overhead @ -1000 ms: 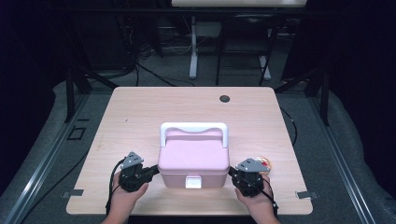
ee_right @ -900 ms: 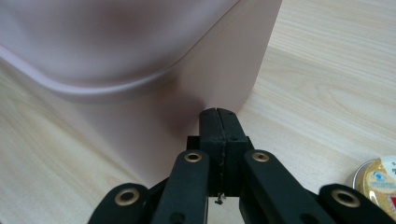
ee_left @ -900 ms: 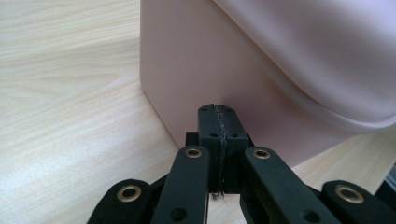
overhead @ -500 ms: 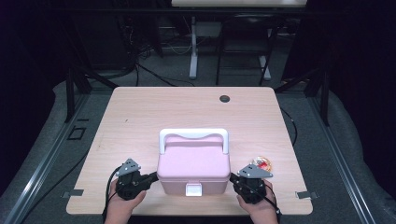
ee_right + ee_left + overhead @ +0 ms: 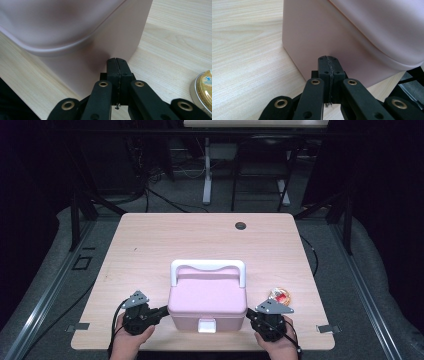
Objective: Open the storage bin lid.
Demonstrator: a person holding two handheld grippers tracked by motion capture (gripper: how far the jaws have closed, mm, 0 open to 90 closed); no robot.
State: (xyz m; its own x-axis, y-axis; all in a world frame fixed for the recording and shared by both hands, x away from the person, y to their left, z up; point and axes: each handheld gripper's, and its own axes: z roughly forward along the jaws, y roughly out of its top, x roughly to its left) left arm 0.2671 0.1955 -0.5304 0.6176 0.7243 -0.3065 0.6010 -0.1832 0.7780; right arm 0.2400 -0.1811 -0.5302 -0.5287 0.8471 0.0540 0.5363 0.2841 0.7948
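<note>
A pink lidded box (image 5: 207, 300) with a white handle (image 5: 208, 266) and a white front latch (image 5: 207, 325) stands near the table's front edge. My left gripper (image 5: 164, 310) presses against its left side; in the left gripper view the box wall (image 5: 317, 37) is right at the tips of that gripper (image 5: 329, 58), jaws shut with nothing between them. On the other side, my right gripper (image 5: 248, 314) touches the box's right wall (image 5: 100, 57), and its tips (image 5: 117, 60) are shut and empty too.
A small round tin with an orange and yellow label (image 5: 280, 296) lies on the wooden table (image 5: 200, 240) just right of the box, close to my right gripper; its edge is in the right gripper view (image 5: 203, 88). A dark grommet (image 5: 241, 225) sits at the far edge.
The box has slid toward the table's front edge, with both grippers moving back along with it at its sides.
</note>
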